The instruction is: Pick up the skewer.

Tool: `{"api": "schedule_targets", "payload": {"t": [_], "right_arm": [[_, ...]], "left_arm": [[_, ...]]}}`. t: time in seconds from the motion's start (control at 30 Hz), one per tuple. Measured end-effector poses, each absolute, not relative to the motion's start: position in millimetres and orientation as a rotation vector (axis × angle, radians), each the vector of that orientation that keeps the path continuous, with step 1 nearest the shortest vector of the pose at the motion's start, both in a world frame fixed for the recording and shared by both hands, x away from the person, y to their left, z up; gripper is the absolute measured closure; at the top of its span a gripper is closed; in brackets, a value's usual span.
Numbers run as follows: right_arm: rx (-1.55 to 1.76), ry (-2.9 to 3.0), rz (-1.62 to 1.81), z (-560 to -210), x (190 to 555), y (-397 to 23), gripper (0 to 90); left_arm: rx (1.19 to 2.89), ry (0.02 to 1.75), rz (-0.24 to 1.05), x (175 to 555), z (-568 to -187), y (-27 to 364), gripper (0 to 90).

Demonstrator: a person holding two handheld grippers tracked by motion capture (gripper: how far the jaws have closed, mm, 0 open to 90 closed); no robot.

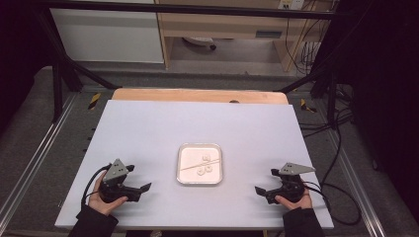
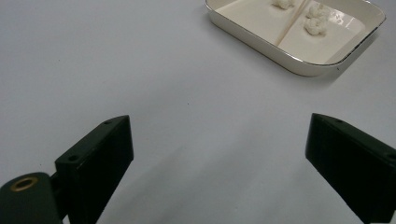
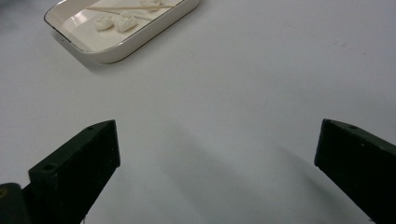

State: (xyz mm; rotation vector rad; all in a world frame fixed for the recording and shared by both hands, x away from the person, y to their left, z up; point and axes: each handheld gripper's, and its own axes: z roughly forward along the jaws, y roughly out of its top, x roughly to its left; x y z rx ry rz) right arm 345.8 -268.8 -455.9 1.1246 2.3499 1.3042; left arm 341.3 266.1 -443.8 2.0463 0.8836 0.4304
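1. The left tool [image 1: 141, 190] rests low over the near left part of the white surface [image 1: 148, 128], held in the person's left hand [image 1: 106, 197], whose dark sleeve comes in from the bottom edge of the high view. It points toward the middle of the surface.
2. The right tool [image 1: 262, 190] mirrors it on the near right, gripped by the right hand [image 1: 294, 200], and points inward the same way.
3. Both tools stand wide open with nothing between their jaws; in each gripper view only bare surface lies between them.
4. The cream tray [image 1: 183, 170] sits in the middle of the surface, between the two tools and well apart from each.
5. In the high view the tray holds a thin wooden stick [image 1: 190, 166] lying slantwise and a few small white pieces [image 1: 206, 164] beside it, too small there to make out.
6. The left gripper view shows the tray [image 2: 261, 39] at upper right, with the pieces [image 2: 315, 18] as lumpy, knobbly bits and the stick [image 2: 292, 23] running between them.
7. The right gripper view shows the tray [image 3: 140, 44] at upper left, two pieces [image 3: 114, 22] lying side by side near the stick [image 3: 126, 8].
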Motion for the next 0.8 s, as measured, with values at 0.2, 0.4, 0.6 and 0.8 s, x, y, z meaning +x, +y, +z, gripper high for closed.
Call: {"api": "schedule_targets", "payload": {"t": [0.2,0.4,0.6,0.8], "right_arm": [[1.129,2.349,1.308,-455.2,345.8,-269.0,0.8],[1.127,2.349,1.305,-455.6,346.2,-268.6,0.9],[1.129,2.350,1.303,-455.6,346.7,-268.6,0.9],[1.128,2.349,1.304,-455.8,346.7,-268.2,0.9]], "left_arm": [[2.054,0.876,0.428,340.3,-442.7,263.7,7.6],[2.064,0.871,0.421,341.2,-442.6,259.3,7.7],[2.073,0.863,0.416,341.5,-441.4,255.1,7.7],[2.082,0.856,0.416,342.4,-438.1,248.1,7.9]]}}
